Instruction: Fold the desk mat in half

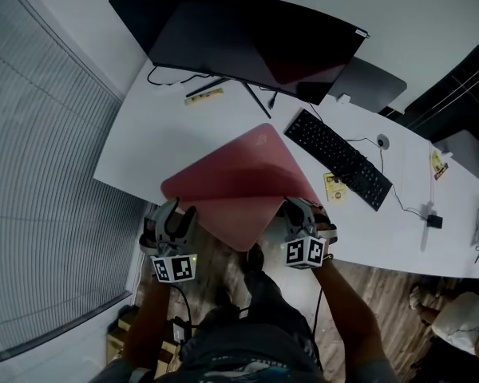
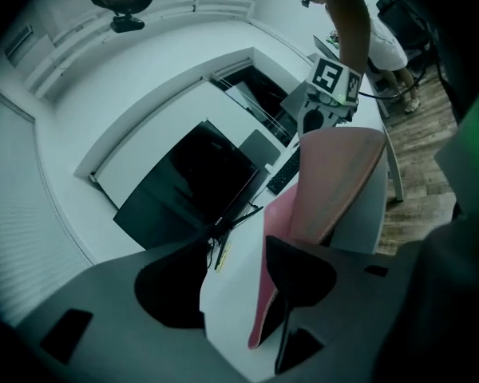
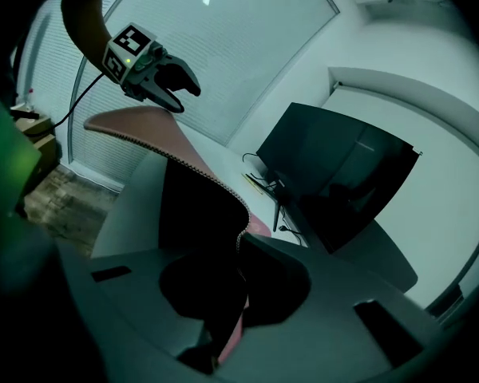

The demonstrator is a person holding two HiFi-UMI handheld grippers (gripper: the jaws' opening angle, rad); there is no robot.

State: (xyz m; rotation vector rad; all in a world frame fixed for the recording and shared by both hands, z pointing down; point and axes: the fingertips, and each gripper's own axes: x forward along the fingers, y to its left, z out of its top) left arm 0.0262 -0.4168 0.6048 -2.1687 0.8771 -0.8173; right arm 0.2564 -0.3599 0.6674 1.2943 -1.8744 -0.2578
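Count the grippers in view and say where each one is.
2. The left gripper is at the desk mat's near left corner, jaws apart; the right gripper is at its near right corner, shut on the lifted edge.

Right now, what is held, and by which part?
The right gripper is shut on the near edge of the mat. The jaws of the left gripper stand apart around that same edge and do not press it.
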